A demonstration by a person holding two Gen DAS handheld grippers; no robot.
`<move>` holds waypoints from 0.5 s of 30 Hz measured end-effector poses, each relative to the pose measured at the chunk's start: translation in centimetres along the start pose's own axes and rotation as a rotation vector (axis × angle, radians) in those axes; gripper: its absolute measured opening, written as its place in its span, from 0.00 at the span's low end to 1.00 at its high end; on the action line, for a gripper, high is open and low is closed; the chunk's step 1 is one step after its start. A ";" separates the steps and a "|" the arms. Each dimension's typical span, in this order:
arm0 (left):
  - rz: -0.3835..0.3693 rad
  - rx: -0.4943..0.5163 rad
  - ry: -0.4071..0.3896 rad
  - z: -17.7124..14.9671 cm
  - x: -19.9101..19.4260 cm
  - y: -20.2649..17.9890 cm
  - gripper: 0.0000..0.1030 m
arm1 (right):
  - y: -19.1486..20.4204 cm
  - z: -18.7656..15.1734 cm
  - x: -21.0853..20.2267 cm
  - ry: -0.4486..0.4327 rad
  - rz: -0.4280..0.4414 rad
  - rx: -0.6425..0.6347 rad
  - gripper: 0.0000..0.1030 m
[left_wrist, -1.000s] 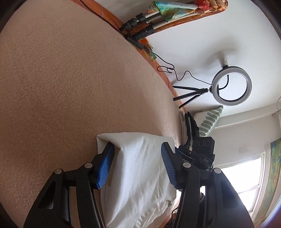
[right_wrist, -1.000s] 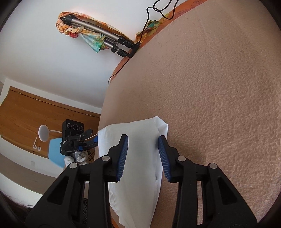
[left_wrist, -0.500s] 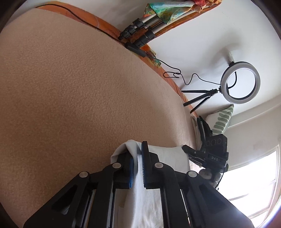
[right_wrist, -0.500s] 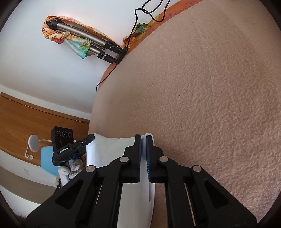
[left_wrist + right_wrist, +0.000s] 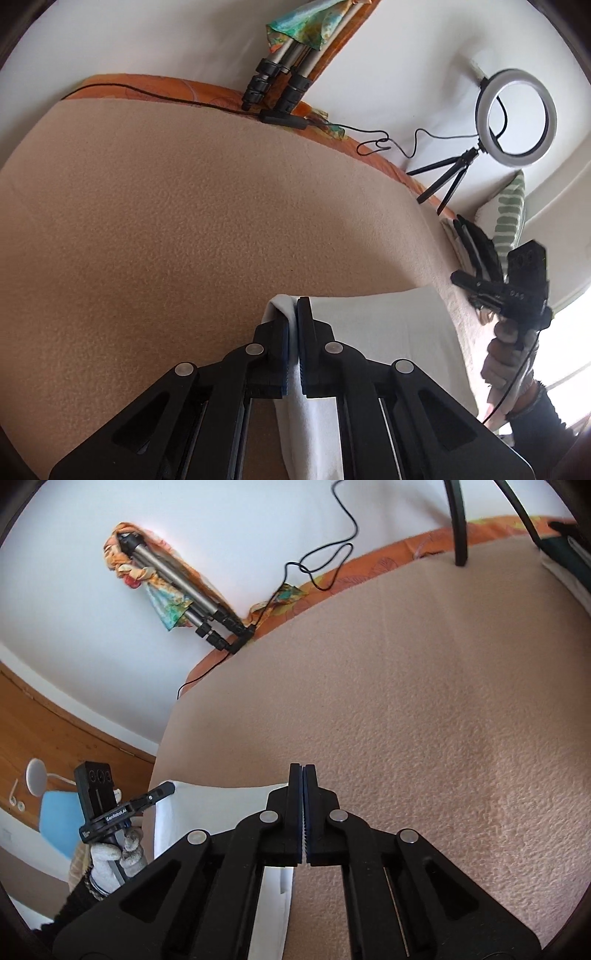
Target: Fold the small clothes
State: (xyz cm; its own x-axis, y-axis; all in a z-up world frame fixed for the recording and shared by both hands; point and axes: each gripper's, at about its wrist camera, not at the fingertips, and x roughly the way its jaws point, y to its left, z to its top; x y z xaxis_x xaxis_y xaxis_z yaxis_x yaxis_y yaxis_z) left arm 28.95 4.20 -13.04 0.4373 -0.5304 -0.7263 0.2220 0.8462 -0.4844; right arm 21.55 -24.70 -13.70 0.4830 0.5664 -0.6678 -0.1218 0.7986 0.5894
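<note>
Pinching one corner of the white cloth (image 5: 388,332), the left tool (image 5: 293,314) is clenched on a fold of fabric. At the opposite corner the right tool (image 5: 303,775) is clenched too, the cloth's (image 5: 221,805) edge running into its jaws. Between them the cloth spans the bed's near edge; beyond, the tan blanket (image 5: 184,221) lies open toward the wall.

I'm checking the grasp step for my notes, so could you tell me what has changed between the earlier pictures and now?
Both grippers, open around the white cloth a second ago, have closed. The left gripper now pinches a corner of it. The right gripper is shut at the cloth's other corner, though no fabric shows between its pads. The views have tilted. The beige blanket, tripod and ring light stayed put.
</note>
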 end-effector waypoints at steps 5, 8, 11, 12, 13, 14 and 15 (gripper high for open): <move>0.037 0.068 0.031 0.2 -0.1 -0.4 0.06 | 5.0 -1.2 0.6 0.046 -0.013 -0.212 0.02; 0.046 0.032 0.061 0.6 -0.5 0.9 0.07 | 6.9 -2.1 2.3 0.088 -0.019 -0.296 0.02; 0.113 0.013 0.009 0.7 -2.2 2.3 0.07 | 7.3 -2.6 4.0 0.118 -0.067 -0.352 0.02; 0.101 0.010 -0.008 0.7 -2.9 2.4 0.07 | 7.2 -2.7 4.5 0.123 -0.087 -0.360 0.02; 0.089 0.020 -0.018 0.5 -3.3 2.1 0.07 | 7.0 -2.6 4.8 0.127 -0.100 -0.359 0.02; 0.081 0.038 -0.034 0.4 -3.7 1.5 0.07 | 6.8 -2.6 5.0 0.134 -0.101 -0.354 0.02; 0.077 0.063 -0.044 0.2 -3.8 0.7 0.07 | 6.6 -2.6 5.2 0.136 -0.105 -0.350 0.02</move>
State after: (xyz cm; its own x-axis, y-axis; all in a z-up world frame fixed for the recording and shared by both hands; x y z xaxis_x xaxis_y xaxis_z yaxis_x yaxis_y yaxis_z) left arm 27.66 6.83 -10.54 0.4926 -0.4619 -0.7376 0.2402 0.8868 -0.3948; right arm 21.00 -15.96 -14.42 0.3923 0.4813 -0.7839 -0.3781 0.8612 0.3396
